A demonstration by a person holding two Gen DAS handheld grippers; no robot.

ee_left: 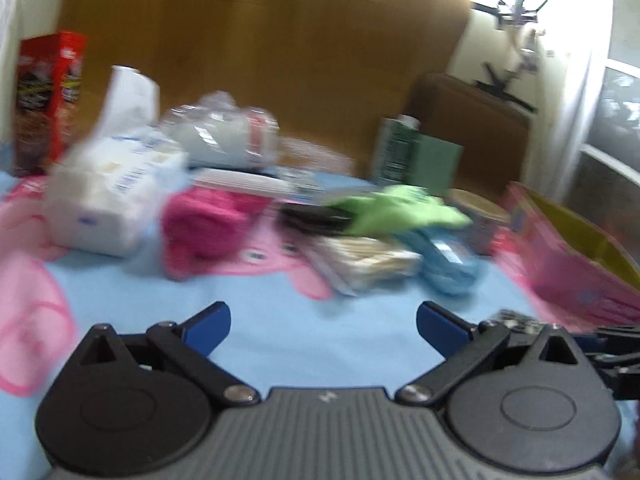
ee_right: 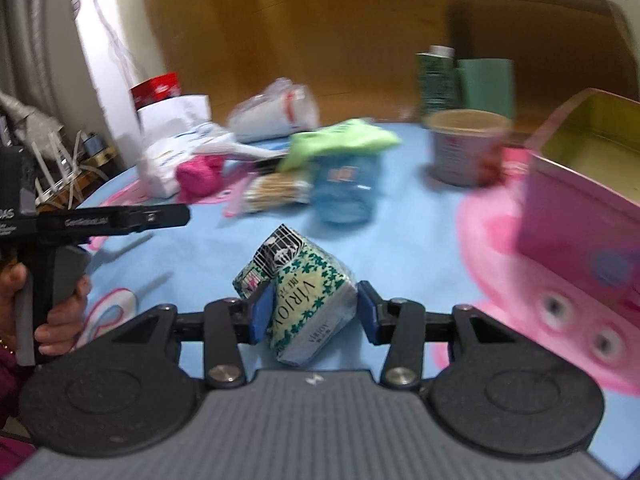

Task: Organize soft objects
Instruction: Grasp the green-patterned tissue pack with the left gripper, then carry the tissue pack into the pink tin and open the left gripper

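Observation:
My right gripper is shut on a small green-flowered tissue pack and holds it above the blue table cover. My left gripper is open and empty, low over the cover, facing a pile of soft things: a pink cloth, a green cloth, a blue pouch and a white tissue pack. The same pile shows in the right wrist view: the pink cloth, the green cloth, the blue pouch. The left gripper's body shows at the left of that view.
An open pink box stands at the right, also in the left wrist view. A round tub, a green carton, a red box and a clear plastic bag stand further back. A brown chair is behind the table.

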